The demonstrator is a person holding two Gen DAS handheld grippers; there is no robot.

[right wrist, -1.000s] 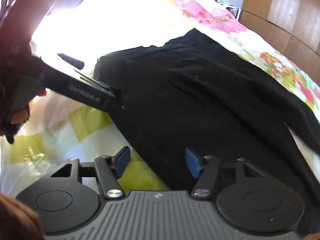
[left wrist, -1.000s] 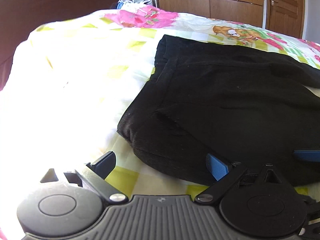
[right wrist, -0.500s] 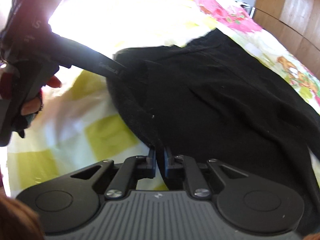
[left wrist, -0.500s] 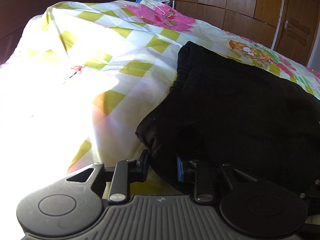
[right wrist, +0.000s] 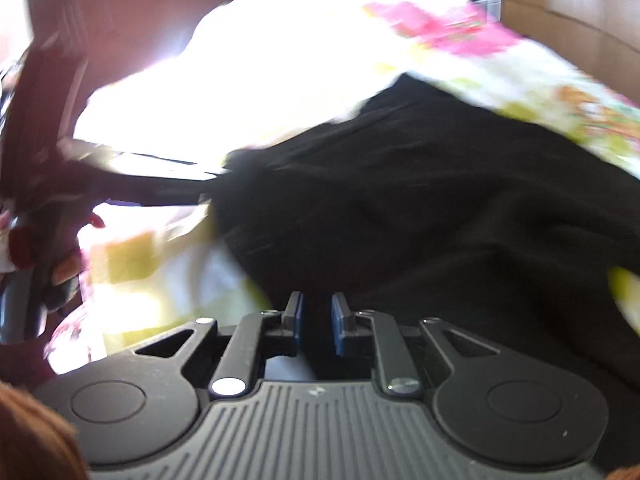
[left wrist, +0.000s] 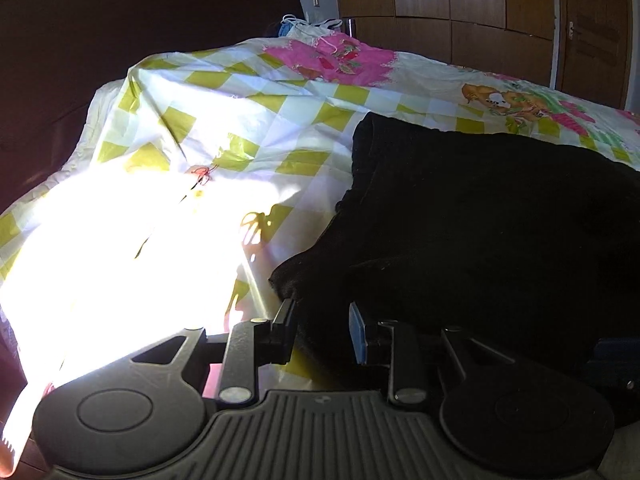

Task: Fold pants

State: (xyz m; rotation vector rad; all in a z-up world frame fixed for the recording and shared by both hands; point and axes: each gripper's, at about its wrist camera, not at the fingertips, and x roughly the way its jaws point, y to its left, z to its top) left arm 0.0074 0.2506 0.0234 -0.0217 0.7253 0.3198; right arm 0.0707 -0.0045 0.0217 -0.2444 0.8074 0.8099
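Black pants lie spread on a bed with a yellow-checked sheet. My left gripper is shut on the near left corner of the pants, a thick fold of black cloth between its pads. In the blurred right wrist view, the pants fill the middle and right. My right gripper has the pants' near edge pinched between its blue pads, and its jaws are opening slightly. The left gripper also shows there, reaching in from the left and holding the pants' corner, with a person's hand on its handle.
A dark headboard stands at the far left of the bed. Wooden wardrobe panels and a door run behind it. A small heap of cloth lies at the bed's far end. Strong sunlight washes out the sheet's left part.
Both grippers went from open to closed on the pants' near edge. Both have since risen, lifting that edge a little off the sheet. The right view has turned and blurred.
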